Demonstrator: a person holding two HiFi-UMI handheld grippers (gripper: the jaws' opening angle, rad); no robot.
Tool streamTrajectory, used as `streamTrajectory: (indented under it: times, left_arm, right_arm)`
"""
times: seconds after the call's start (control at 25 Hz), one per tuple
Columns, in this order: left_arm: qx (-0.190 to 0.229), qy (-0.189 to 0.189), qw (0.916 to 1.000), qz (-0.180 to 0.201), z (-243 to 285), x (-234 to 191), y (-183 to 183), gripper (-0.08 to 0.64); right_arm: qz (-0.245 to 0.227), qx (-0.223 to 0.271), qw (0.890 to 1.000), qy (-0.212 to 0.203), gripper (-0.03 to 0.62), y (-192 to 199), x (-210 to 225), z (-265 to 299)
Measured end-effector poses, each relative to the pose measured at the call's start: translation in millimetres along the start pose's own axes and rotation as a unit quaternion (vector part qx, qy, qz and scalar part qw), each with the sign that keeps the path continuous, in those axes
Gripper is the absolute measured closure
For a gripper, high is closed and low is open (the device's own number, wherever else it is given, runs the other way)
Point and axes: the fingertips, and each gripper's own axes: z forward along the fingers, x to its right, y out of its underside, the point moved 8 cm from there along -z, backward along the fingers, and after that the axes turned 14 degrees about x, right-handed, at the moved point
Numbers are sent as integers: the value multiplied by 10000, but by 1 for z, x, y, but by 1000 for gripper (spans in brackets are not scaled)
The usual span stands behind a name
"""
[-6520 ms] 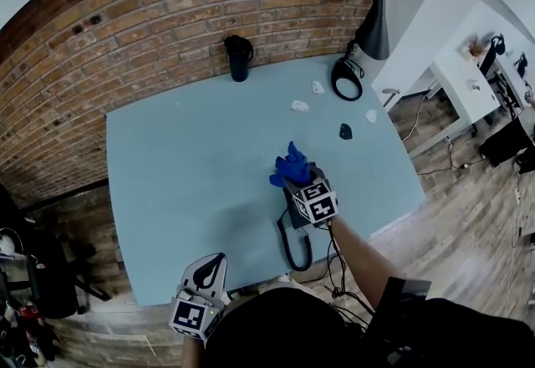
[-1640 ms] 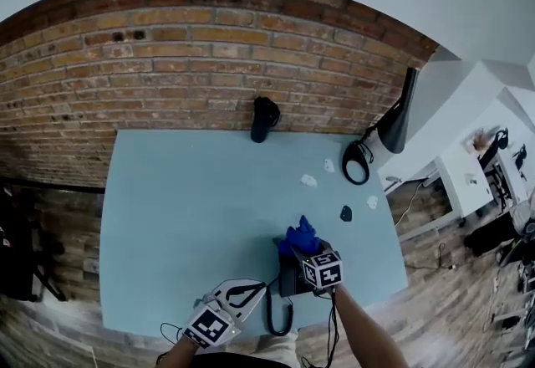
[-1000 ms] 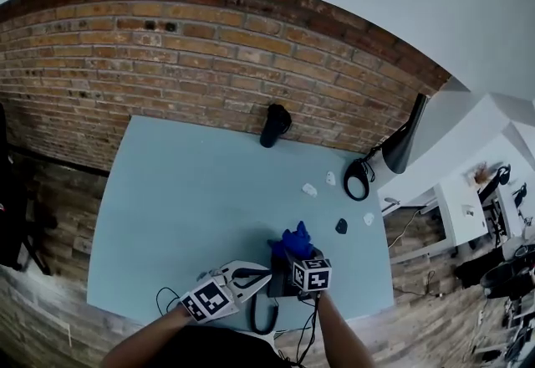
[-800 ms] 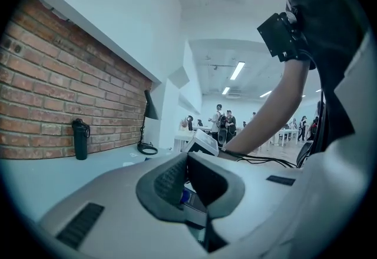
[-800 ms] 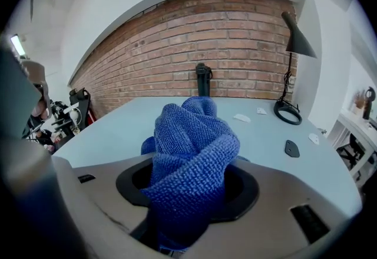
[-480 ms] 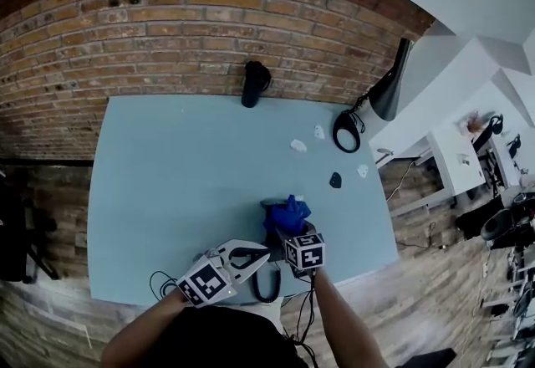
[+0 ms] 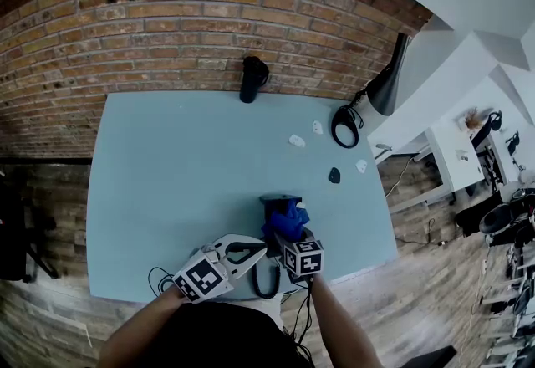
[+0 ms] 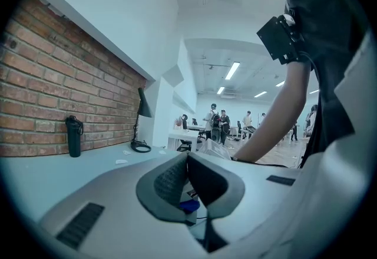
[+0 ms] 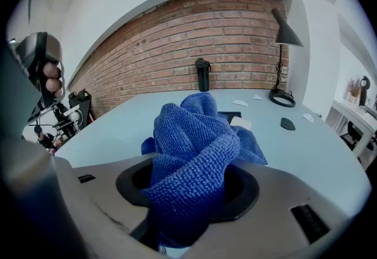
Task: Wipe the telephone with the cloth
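At the worktop's (image 7: 159, 182) front edge our left gripper (image 7: 257, 248), jaws together on nothing, hangs beside the right gripper (image 7: 292, 239), which is clamped on the bunched cloth (image 7: 287, 220) over the telephone (image 7: 272, 201). We judge short, light strokes away from us best, since the edge and cord (image 7: 261, 284) lie close. Beyond, open worktop runs to scraps (image 7: 297, 140), a bottle (image 7: 250, 78) and a lamp (image 7: 386, 82).

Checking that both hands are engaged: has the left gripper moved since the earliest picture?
Yes. The left gripper has moved rightward, closing on the telephone.
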Motion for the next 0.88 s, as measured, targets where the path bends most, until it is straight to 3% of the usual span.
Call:
streamTrajectory:
  times: [0.88]
  left_arm:
    - [6, 74, 9999, -84, 0, -1, 3, 560]
  right_arm:
    - [398, -242, 9988, 179, 370, 61, -17, -48]
